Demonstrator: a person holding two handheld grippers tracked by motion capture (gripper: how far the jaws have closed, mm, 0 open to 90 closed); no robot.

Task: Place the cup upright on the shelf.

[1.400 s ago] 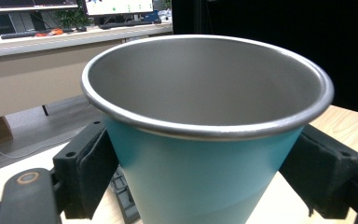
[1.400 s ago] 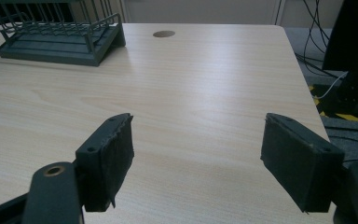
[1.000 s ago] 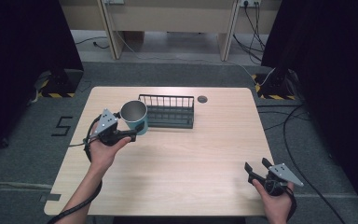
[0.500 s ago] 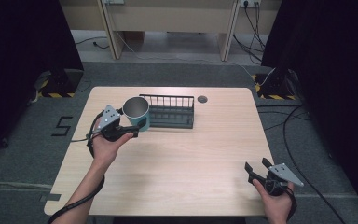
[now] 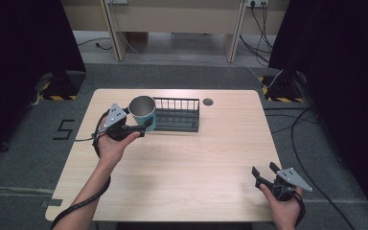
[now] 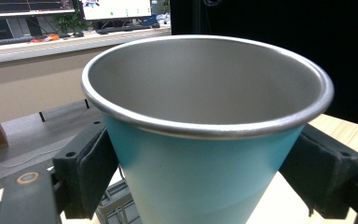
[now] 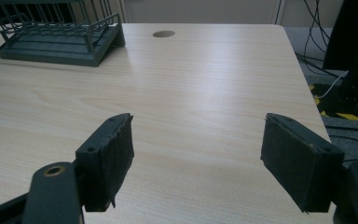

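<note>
Cup (image 5: 143, 111) has moved nearer the rack (image 5: 177, 115).

A light wooden table (image 5: 182, 158) with rounded corners stands on grey carpet. Toward twelve o'clock from its middle, near the far edge, a dark wire rack (image 5: 176, 115) sits directly on the top. At about one o'clock lies a small dark round spot (image 5: 208, 101), probably a cable hole. The remaining surface shows plain wood grain.

High view overhead, facing forward; gripper views low, close; shared dish rack (image 5: 177, 115).
</note>
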